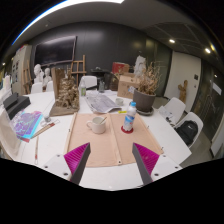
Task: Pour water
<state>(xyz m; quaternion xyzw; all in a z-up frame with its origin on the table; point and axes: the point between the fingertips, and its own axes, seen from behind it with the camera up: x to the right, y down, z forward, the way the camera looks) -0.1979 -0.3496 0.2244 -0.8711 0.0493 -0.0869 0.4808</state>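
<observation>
Nearest, the tool (111, 163) hangs above the near edge of the bench (170, 140), its two dark fingers spread wide with nothing between them; the magenta pads (77, 157) show on their inner faces. Just ahead of the fingers lies a tan mat (110, 145), bare on its near half. Farther along the mat stands a white cup (97, 125) to the left and, just right of it, a water bottle (128, 117) with a blue label and red cap, upright and apart from the cup. What the cup holds cannot be told. Nothing stands between the fingers and these two. To the left on the bench lie a purple-patterned book (27, 124) and a pencil (37, 148). Beyond the cup are papers (103, 102), a wooden model (66, 96) to the left and a potted plant (146, 99) to the right. White chairs (190, 127) stand along the right side, and cardboard boxes (128, 86) sit far back near a dark wall.
</observation>
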